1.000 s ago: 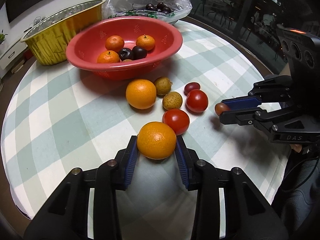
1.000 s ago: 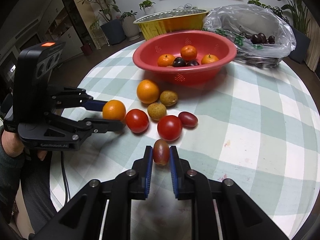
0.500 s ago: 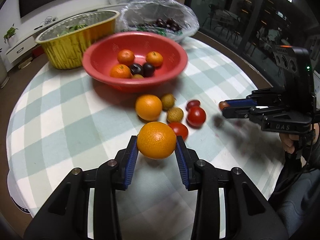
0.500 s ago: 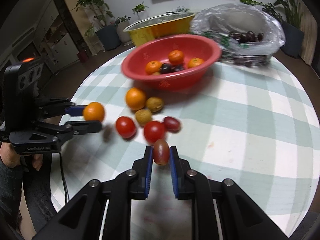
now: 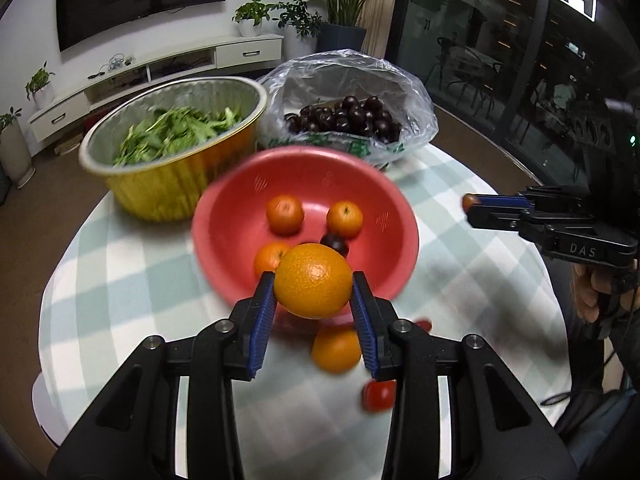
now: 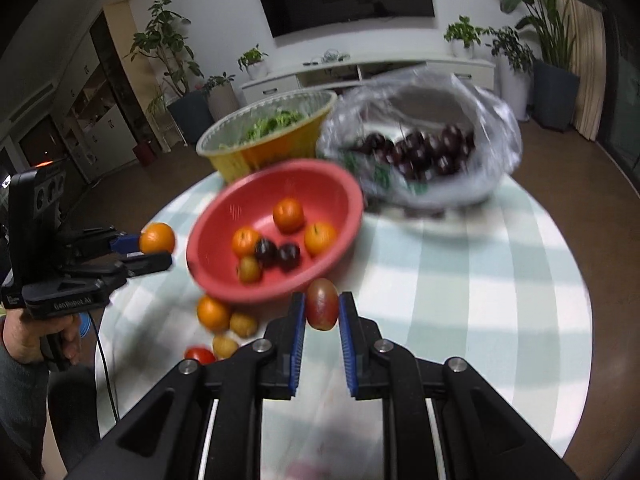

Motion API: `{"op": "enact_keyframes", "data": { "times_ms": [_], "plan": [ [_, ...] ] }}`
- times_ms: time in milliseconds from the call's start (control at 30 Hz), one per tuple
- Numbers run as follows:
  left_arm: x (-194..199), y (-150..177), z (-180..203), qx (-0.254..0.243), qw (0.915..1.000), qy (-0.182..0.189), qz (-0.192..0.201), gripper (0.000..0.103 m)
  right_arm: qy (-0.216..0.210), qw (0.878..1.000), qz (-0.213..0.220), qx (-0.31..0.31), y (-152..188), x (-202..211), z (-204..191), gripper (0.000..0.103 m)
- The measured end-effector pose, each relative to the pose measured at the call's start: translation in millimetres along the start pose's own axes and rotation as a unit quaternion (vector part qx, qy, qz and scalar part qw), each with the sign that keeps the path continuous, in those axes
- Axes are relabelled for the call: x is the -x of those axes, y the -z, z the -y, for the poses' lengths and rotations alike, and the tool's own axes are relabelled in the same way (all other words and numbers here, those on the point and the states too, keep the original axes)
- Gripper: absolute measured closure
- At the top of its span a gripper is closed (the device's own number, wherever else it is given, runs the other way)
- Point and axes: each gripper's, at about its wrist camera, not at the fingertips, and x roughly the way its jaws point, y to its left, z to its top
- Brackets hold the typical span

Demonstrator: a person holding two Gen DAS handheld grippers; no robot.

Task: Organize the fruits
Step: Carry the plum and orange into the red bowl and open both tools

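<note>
The left gripper [image 5: 313, 295] is clamping an orange [image 5: 313, 280] at its widest girth, aloft before the red bowl [image 5: 224, 236]. The right gripper [image 6: 322, 312] is pinching a small tomato [image 6: 321, 309] across its narrow sides, near the bowl's rim. The orange is probably firm, fairly heavy and tolerant of pressure; the tomato is likely light, smooth-skinned and easily bruised, calling for a gentle squeeze. Other fruits are lying on the table [image 6: 480, 280].

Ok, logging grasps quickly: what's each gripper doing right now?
Left gripper: shut on the large orange.
Right gripper: shut on the small reddish tomato.
</note>
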Motion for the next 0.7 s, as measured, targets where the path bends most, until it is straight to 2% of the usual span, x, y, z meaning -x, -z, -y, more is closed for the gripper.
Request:
{"op": "enact_keyframes", "data": {
  "times_ms": [100,300,700],
  "plan": [
    [-17,-13,8,-0.010,0.9999,0.006,-0.007,0.068,-0.005,1.000,0.001,0.004,-19,-11,-3,0.085],
    [-52,-18,16,-0.020,0.9992,0.006,-0.033,0.068,-0.013,0.999,-0.016,0.024,-44,-39,-14,0.085],
    [-94,-15,17,-0.033,0.9976,-0.003,-0.061,0.068,-0.010,0.997,-0.069,0.040,-63,-103,-22,0.084]
  ]
}}
